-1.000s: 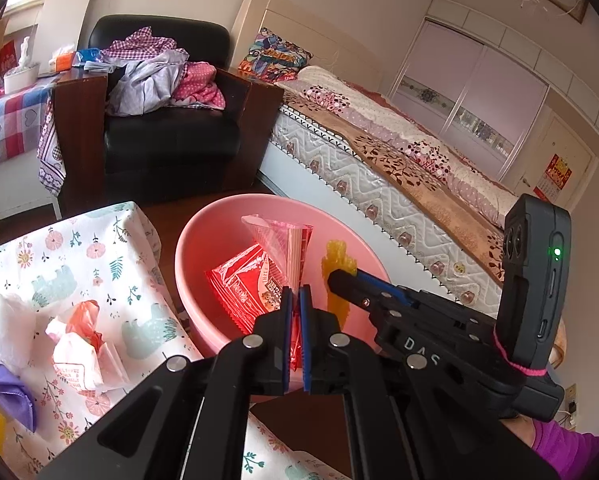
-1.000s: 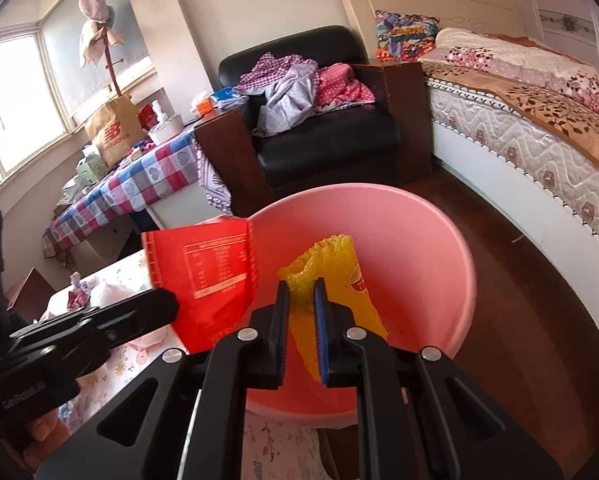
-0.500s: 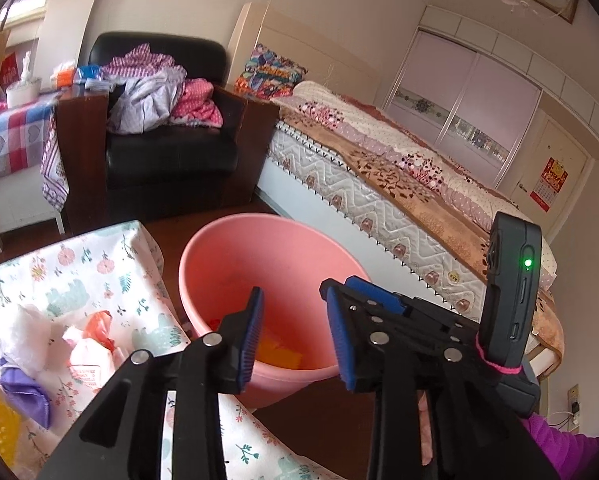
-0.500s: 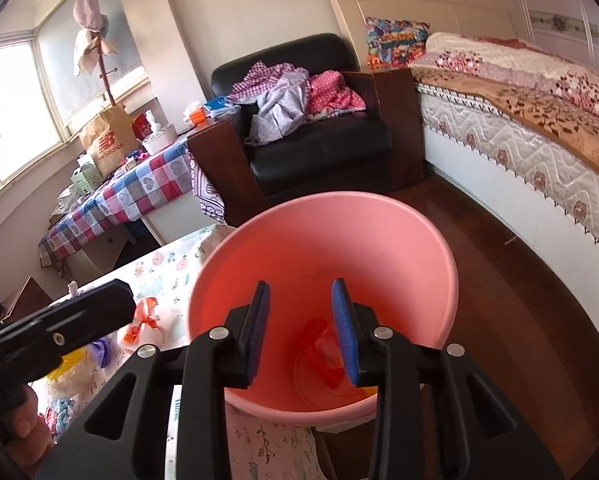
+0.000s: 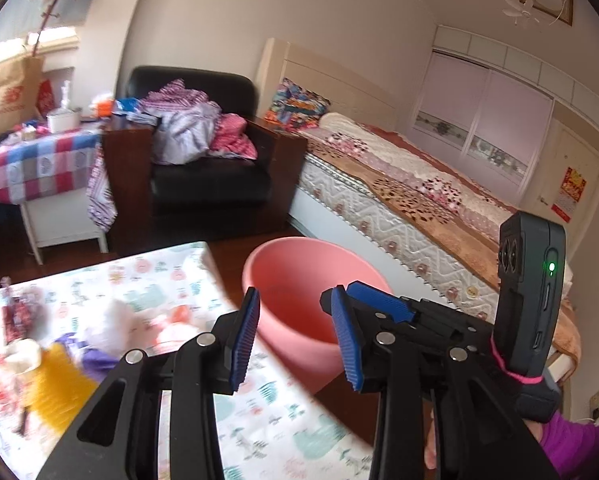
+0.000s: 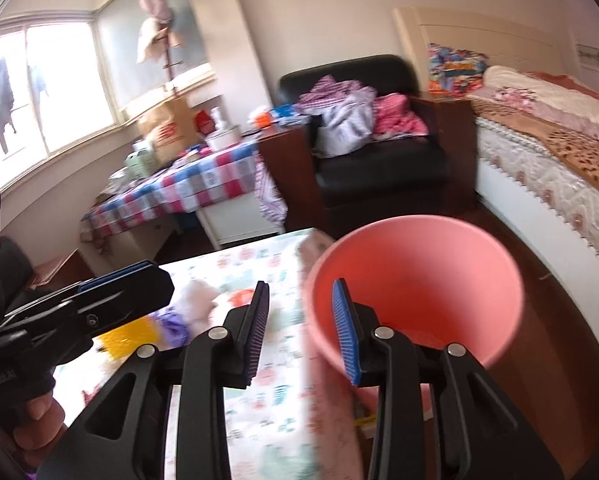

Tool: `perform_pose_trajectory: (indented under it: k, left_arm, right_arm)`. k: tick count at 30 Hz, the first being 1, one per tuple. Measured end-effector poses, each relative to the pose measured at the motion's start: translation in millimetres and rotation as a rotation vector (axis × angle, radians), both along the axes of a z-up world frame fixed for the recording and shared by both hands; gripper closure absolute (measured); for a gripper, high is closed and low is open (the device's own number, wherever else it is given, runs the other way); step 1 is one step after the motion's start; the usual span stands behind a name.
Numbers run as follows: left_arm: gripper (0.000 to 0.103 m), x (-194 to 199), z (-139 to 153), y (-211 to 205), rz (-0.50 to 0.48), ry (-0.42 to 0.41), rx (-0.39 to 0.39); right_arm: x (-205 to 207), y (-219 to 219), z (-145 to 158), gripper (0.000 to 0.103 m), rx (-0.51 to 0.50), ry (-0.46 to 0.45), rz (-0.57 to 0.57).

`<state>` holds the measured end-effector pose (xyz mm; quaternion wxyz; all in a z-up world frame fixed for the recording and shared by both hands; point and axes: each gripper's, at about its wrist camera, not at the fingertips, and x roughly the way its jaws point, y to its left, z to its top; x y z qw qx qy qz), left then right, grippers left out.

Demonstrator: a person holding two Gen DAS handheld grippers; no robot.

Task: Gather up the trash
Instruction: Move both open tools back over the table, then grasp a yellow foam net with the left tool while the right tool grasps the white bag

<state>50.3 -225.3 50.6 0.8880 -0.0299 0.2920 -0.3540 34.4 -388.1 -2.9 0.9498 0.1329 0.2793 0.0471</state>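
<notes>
Hand-held grippers [image 5: 293, 340] [image 6: 301, 330] now spread wider, empty.

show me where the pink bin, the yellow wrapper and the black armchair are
pink bin [image 6: 415, 276], right wrist view, inner wall.
yellow wrapper [image 5: 57, 384], left wrist view, middle of its blurred yellow body.
black armchair [image 5: 209, 182], left wrist view, seat cushion.

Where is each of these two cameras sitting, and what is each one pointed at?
Left wrist: rides the left tool, looking past the pink bucket toward armchair and bed; the right tool shows.
Right wrist: rides the right tool, facing bucket and window; the left tool and a hand show.
Shared: bucket, floral table, armchair.
</notes>
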Motion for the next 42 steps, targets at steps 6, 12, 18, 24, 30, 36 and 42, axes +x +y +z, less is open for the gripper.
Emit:
perform_pose_trajectory:
  k: [6,12,18,24,30,36,42]
  left_arm:
    - [0.067,-21.8,0.9,51.4,0.085,-0.03,0.034]
    - [0.067,-40.1,-5.2,105.4,0.195,-0.068,0.087]
    - [0.067,-40.6,-21.8,155.2,0.292,-0.01,0.1]
    - [0.067,-28.8,-44.9,173.3,0.35,0.074,0.114]
    - [0.067,-6.9,-60.4,167.0,0.382,0.123,0.127]
    - [0.067,14.8,-72.1,163.5,0.395,0.164,0.127]
    - [0.096,17.1,-76.4,160.4,0.381,0.161,0.13]
  right_arm:
    - [-3.7,34.1,3.2,0.068,0.015,-0.025,0.076]
    - [-0.6,61.1,4.9,0.068,-0.014,-0.031,0.133]
    - [4.5,93.0,-2.0,0.068,-0.052,0.0,0.244]
    - [14.0,106.2,-19.2,0.068,-0.041,0.082,0.288]
    - [20.7,100.2,-32.4,0.053,-0.006,0.13,0.279]
    - [28.0,87.8,-38.9,0.053,-0.004,0.144,0.233]
    - [45.3,78.8,-45.2,0.053,-0.005,0.158,0.197]
